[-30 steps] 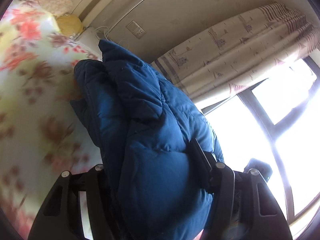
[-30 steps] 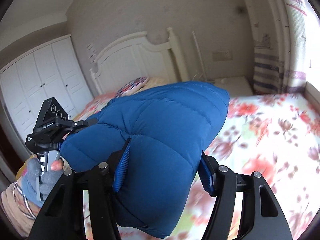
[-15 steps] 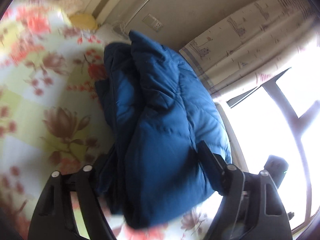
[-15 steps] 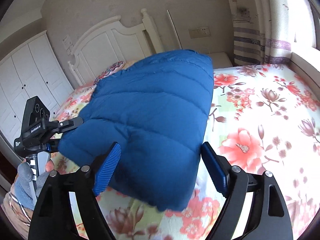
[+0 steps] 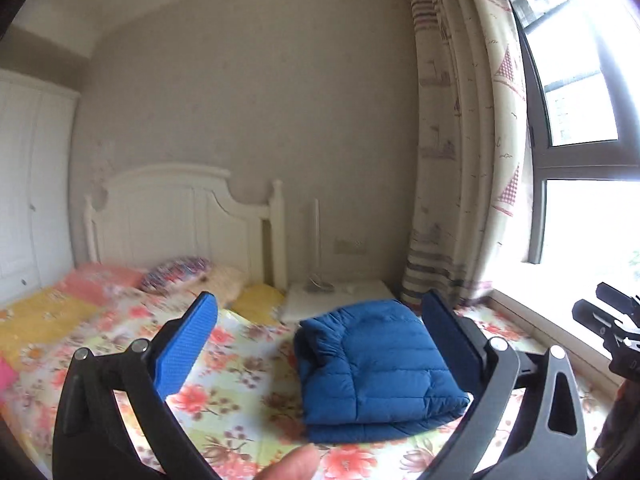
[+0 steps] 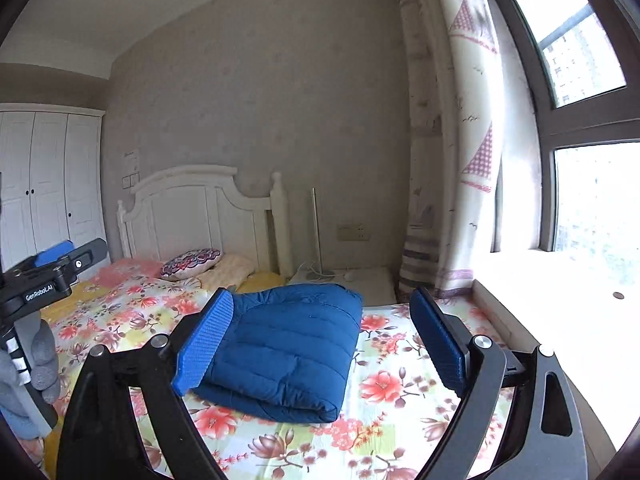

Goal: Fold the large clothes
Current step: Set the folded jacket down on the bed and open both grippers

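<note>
A blue puffer jacket lies folded into a thick rectangle on the floral bedspread, on the side nearest the window. It also shows in the right wrist view. My left gripper is open and empty, held back from and above the jacket. My right gripper is open and empty too, above the near edge of the jacket. The left gripper's body shows at the left of the right wrist view, held by a gloved hand. Part of the right gripper shows at the right of the left wrist view.
Pillows lie against the white headboard. A white nightstand with a lamp pole stands between the bed and the patterned curtain. A window sill runs along the right. White wardrobes stand at the left.
Both grippers have let go of the blue jacket and drawn back and up. The jacket, which was held up between them, now lies folded on the bed.
</note>
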The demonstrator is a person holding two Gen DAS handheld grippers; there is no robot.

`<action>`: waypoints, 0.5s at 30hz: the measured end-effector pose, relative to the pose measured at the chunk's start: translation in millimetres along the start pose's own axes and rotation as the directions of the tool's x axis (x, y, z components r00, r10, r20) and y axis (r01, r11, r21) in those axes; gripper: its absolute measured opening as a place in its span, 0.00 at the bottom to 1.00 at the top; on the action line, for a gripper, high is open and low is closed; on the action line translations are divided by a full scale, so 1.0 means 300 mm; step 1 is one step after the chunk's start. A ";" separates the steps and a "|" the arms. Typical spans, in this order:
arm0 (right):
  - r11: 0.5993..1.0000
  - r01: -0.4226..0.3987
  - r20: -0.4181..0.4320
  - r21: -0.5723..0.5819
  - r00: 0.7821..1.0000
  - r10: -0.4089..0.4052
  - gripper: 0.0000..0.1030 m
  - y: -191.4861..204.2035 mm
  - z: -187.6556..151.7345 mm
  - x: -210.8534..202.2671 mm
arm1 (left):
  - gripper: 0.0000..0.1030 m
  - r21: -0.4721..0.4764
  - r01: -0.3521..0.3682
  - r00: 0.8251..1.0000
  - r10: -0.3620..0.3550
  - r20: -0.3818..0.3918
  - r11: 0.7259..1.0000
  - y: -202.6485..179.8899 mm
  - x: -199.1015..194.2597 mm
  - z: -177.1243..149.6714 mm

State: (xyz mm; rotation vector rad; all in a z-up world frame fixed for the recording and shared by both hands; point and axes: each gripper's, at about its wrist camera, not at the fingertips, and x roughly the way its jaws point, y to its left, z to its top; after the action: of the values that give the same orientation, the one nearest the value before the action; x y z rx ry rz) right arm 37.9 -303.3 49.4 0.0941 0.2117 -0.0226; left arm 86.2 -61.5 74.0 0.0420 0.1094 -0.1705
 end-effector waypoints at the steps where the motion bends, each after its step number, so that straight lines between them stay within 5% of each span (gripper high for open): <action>1: 1.000 -0.007 -0.018 0.003 1.000 0.007 0.84 0.008 -0.016 0.002 | 0.98 0.000 0.004 1.000 -0.004 0.000 1.000 -0.015 -0.024 -0.013; 8: 1.000 -0.020 -0.185 -0.016 0.983 0.016 0.84 0.092 -0.226 0.067 | 0.98 -0.038 -0.034 0.982 0.027 -0.187 0.999 -0.035 -0.035 -0.197; 15: 0.999 -0.004 -0.240 -0.043 0.971 -0.007 0.84 0.138 -0.303 0.109 | 0.98 -0.005 -0.055 0.966 0.052 -0.253 0.999 -0.044 0.008 -0.286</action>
State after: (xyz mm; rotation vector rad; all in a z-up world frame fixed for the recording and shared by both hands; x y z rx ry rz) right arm 52.1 -253.8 -42.1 0.0531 0.4545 -0.0080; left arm 77.4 -70.6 -11.9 0.0549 0.3641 -0.1102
